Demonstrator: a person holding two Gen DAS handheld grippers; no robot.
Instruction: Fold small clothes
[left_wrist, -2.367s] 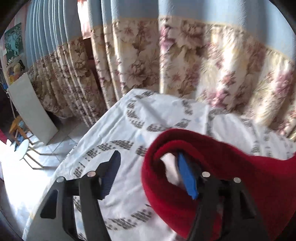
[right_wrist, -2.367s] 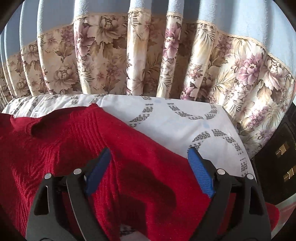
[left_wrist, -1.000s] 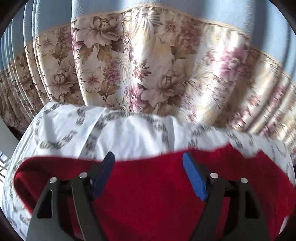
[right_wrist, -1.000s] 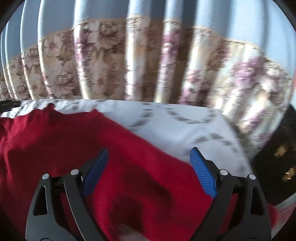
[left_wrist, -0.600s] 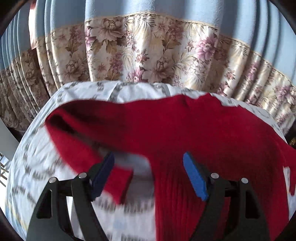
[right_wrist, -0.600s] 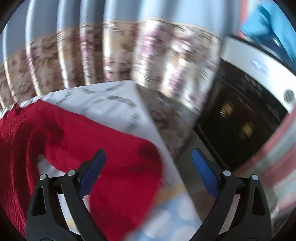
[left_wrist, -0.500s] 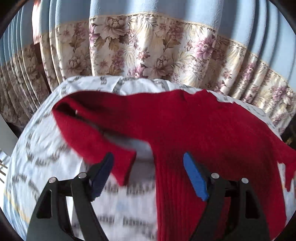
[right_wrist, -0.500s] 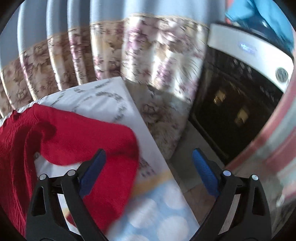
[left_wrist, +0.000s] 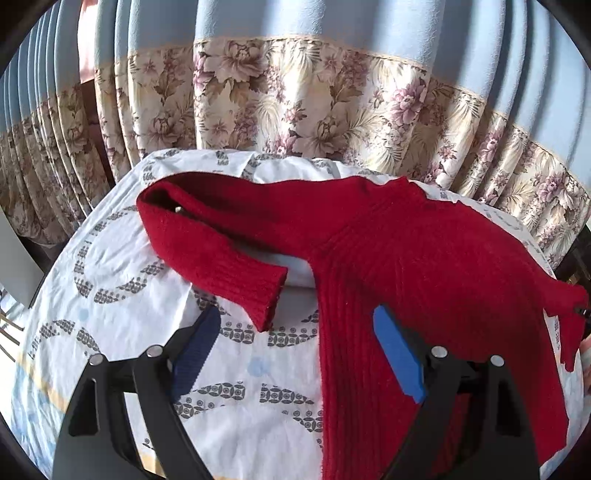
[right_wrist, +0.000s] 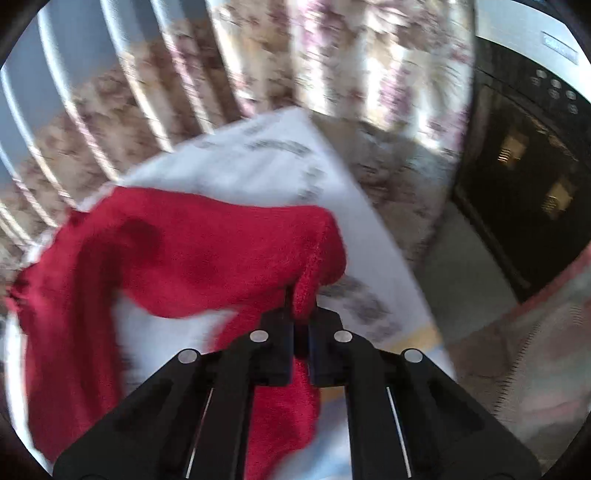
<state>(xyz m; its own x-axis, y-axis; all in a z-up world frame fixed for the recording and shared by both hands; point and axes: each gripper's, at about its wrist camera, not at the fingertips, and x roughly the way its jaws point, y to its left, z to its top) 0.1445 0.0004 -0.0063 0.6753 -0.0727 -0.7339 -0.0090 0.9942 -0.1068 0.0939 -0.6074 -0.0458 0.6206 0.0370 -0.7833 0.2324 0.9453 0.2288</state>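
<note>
Garment: a red ribbed knit sweater (left_wrist: 413, 258) lies spread over the white patterned sheet (left_wrist: 122, 314), body toward the right side of the sheet, ribbed hem running down toward the camera.
Left sleeve: folded back on itself, its cuff (left_wrist: 266, 291) lying on the sheet just left of the sweater's body, with a strip of bare sheet between the two.
Right sleeve: in the right wrist view the sleeve (right_wrist: 229, 243) is lifted off the sheet near the sheet's right edge and bunched; the picture is blurred.
Left gripper (left_wrist: 295, 347): jaws wide apart above the sheet, nothing between the pads; they have just been opening a little further. The left blue pad (left_wrist: 192, 350) is over bare sheet below the cuff, the right blue pad (left_wrist: 399, 354) over the sweater's ribbed hem.
Right gripper (right_wrist: 301, 314): jaws have just snapped together and now pinch a fold of the red sleeve, which sticks up between the black fingers (right_wrist: 277, 343).
Backdrop: a blue curtain with a floral border (left_wrist: 314, 103) hangs behind the far edge of the sheet.
Beside the sheet: a dark oven with a white top panel (right_wrist: 524, 155) stands off the sheet's right edge.
</note>
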